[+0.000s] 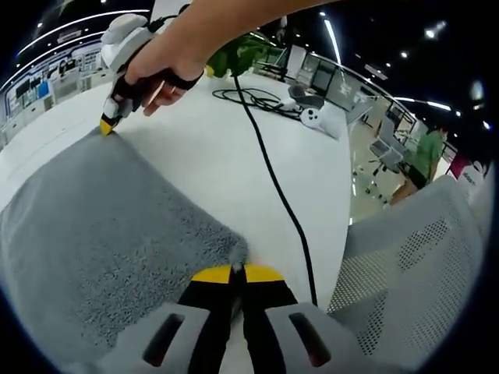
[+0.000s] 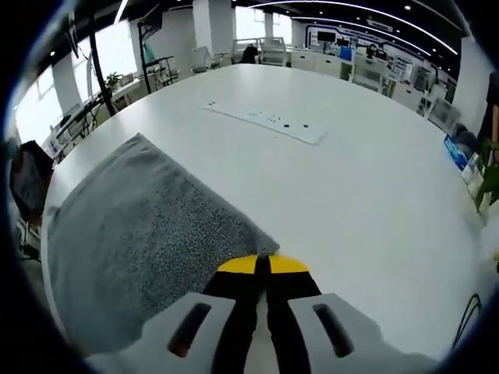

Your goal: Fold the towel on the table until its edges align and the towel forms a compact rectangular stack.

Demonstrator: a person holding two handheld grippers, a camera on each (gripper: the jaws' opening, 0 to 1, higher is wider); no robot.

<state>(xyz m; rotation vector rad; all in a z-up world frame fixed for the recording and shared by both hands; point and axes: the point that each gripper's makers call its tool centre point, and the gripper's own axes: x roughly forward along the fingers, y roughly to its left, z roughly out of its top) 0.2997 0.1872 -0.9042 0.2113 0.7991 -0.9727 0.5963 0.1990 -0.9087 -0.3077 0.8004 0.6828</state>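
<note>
On the table (image 2: 366, 156), each hand-held gripper (image 1: 237, 270) (image 2: 263, 261) apparently pinches a towel (image 1: 101, 234) corner.

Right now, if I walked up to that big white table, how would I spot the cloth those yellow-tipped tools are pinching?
Find the white table; a black cable runs across it. Beside the cable lies the grey towel, flat, with the left gripper pinching one corner and the right gripper another. It is the one soft, fuzzy grey thing on the smooth white top.
</note>
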